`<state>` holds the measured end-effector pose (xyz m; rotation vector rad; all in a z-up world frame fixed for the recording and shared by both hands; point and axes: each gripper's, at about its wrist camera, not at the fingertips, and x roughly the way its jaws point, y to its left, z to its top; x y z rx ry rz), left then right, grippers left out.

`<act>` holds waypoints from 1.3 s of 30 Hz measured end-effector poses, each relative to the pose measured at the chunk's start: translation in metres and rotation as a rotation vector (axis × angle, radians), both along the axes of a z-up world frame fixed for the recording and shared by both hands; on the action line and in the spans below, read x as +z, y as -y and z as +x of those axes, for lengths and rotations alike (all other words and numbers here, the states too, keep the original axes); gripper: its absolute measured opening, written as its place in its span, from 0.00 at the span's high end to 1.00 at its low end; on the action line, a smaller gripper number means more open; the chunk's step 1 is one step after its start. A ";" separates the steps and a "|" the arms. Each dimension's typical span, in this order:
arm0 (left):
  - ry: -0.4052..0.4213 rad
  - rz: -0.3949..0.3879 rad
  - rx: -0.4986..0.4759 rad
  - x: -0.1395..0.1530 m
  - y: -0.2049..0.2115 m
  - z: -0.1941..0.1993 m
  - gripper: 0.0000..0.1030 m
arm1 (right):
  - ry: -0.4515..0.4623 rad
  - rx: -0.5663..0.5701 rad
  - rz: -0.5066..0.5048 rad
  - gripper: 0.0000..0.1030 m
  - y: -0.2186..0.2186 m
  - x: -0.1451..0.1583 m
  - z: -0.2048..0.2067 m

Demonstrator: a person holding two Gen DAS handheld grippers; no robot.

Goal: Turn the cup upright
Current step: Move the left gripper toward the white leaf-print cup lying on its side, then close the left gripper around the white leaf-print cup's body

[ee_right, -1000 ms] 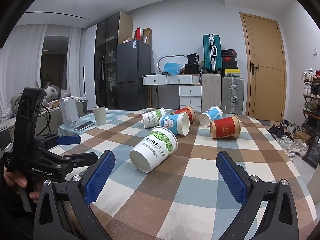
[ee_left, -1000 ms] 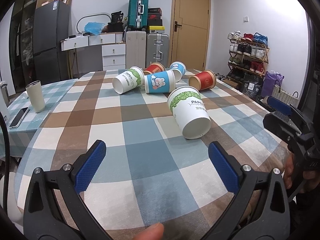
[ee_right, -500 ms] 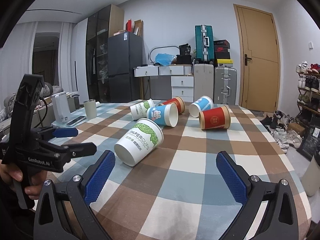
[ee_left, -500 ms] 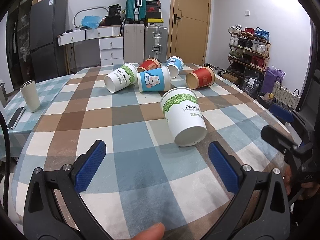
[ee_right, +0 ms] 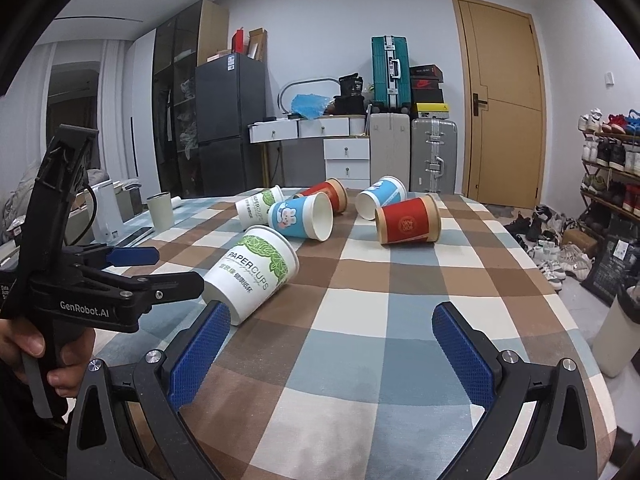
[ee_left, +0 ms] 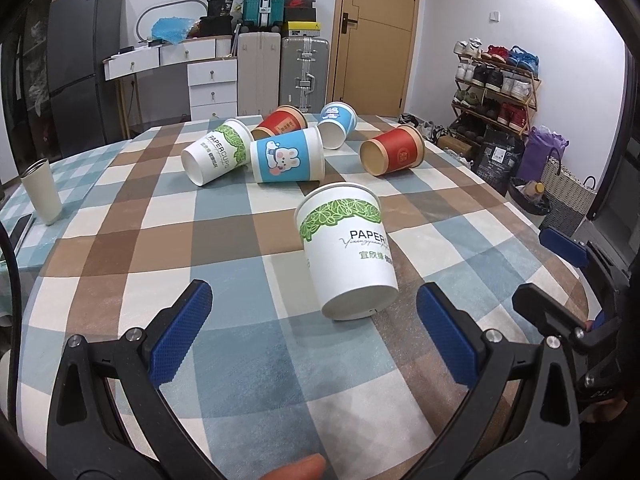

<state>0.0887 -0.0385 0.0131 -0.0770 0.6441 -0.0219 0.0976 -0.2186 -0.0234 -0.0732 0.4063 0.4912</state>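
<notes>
A white paper cup with green leaves (ee_left: 349, 248) lies on its side on the checked tablecloth (ee_left: 224, 264), base toward me; it also shows in the right wrist view (ee_right: 256, 268). My left gripper (ee_left: 316, 336) is open and empty, with the cup's base just ahead between its blue pads. My right gripper (ee_right: 332, 348) is open and empty, with the cup ahead to its left. Several more cups lie on their sides farther back: a second white-green one (ee_left: 218, 151), a blue rabbit one (ee_left: 287, 155), another blue one (ee_left: 337, 124) and two red ones (ee_left: 394, 151) (ee_left: 282, 121).
A pale tumbler (ee_left: 42, 190) stands upright at the table's left edge beside a phone (ee_left: 18, 234). The table's right edge drops off toward bags and a shoe rack (ee_left: 496, 80). Drawers, suitcases and a fridge stand behind the table.
Both grippers have moved forward toward the nearest white cup, which now looms larger and sits between the left gripper's pads. Both grippers stayed open. The cups have not moved.
</notes>
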 end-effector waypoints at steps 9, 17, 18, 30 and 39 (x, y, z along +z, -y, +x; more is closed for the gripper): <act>-0.047 -0.016 -0.020 -0.007 0.009 0.024 0.04 | -0.023 -0.030 -0.013 0.00 0.004 0.001 0.007; -0.085 -0.011 -0.033 -0.011 0.020 0.046 0.12 | -0.021 -0.040 -0.002 0.00 0.008 0.003 0.009; -0.088 -0.016 -0.036 -0.012 0.021 0.048 0.13 | -0.020 -0.040 -0.002 0.00 0.008 0.003 0.008; -0.141 -0.039 -0.034 -0.017 0.029 0.066 0.45 | -0.015 -0.039 -0.003 0.00 0.008 0.003 0.008; -0.123 -0.094 0.011 -0.012 0.019 0.054 0.45 | -0.011 -0.032 -0.002 0.00 0.006 0.005 0.007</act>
